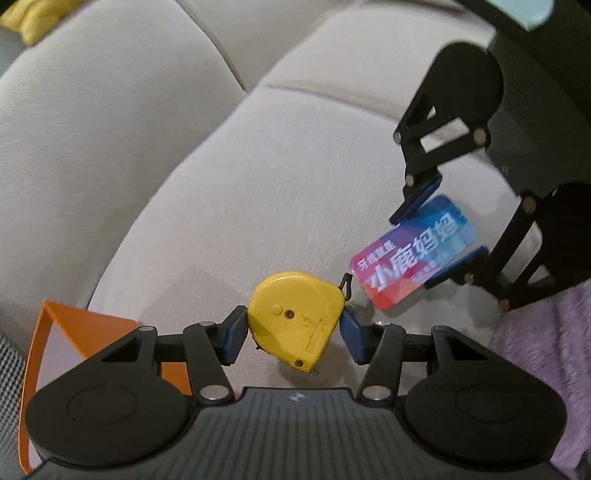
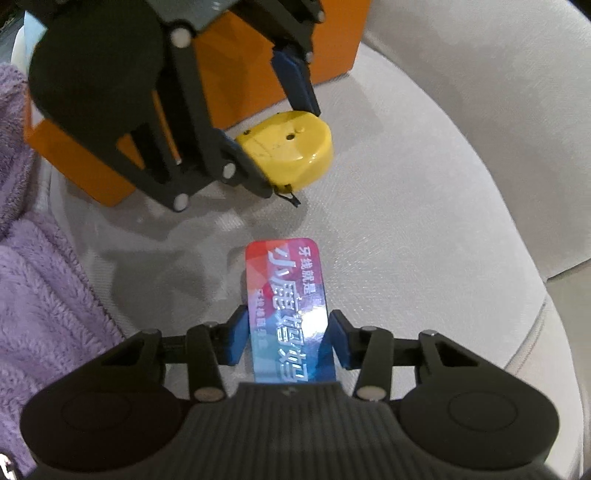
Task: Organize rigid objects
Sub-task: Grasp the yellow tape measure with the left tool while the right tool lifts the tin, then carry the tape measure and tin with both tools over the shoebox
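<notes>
My left gripper (image 1: 293, 325) is shut on a yellow tape measure (image 1: 295, 317), its blue pads pressed on both sides, just above the grey sofa seat. It also shows in the right wrist view (image 2: 291, 147), held by the left gripper (image 2: 280, 133). My right gripper (image 2: 288, 332) is shut on a flat red-and-blue floss box (image 2: 288, 306) with white Chinese lettering. In the left wrist view the right gripper (image 1: 436, 240) holds the box (image 1: 410, 254) just right of the tape measure.
An orange box (image 2: 243, 74) stands on the grey sofa cushion (image 2: 424, 206) right behind the tape measure, and shows at lower left in the left wrist view (image 1: 74, 332). A purple fuzzy blanket (image 2: 44, 295) lies beside it. A yellow pillow (image 1: 29, 18) sits at the far corner.
</notes>
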Demonstrator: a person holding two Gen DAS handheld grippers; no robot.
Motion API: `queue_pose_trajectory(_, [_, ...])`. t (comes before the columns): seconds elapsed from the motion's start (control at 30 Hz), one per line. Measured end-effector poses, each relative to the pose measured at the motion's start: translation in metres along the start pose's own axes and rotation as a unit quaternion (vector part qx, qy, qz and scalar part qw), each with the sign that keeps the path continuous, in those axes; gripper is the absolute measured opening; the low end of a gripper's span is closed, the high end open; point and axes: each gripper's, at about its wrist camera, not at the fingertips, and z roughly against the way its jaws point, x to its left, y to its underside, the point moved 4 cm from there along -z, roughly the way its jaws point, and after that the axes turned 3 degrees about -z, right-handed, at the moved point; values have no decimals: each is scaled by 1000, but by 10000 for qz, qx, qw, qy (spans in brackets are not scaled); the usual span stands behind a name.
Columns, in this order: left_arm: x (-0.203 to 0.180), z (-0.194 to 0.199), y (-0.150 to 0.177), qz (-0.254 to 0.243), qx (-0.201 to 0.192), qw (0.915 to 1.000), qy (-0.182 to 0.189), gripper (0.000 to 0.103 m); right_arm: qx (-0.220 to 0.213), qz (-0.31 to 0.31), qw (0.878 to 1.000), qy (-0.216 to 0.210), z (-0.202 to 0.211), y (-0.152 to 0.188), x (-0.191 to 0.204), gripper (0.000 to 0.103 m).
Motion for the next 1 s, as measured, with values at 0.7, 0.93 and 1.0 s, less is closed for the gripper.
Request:
queue_pose_trajectory(0.7, [60, 135, 61, 460, -382, 9965, -592, 62, -1109, 919, 9884, 484, 135, -78, 63, 47])
queue_pose_trajectory(0.93, [98, 120, 101, 767, -24, 9937, -821, 62, -1323, 1176, 9826, 557, 132, -132, 85, 47])
queue_pose_trajectory(1.0, [106, 109, 107, 854, 29, 9934, -767, 62, -1330, 1155, 9827, 568, 122, -145, 83, 47])
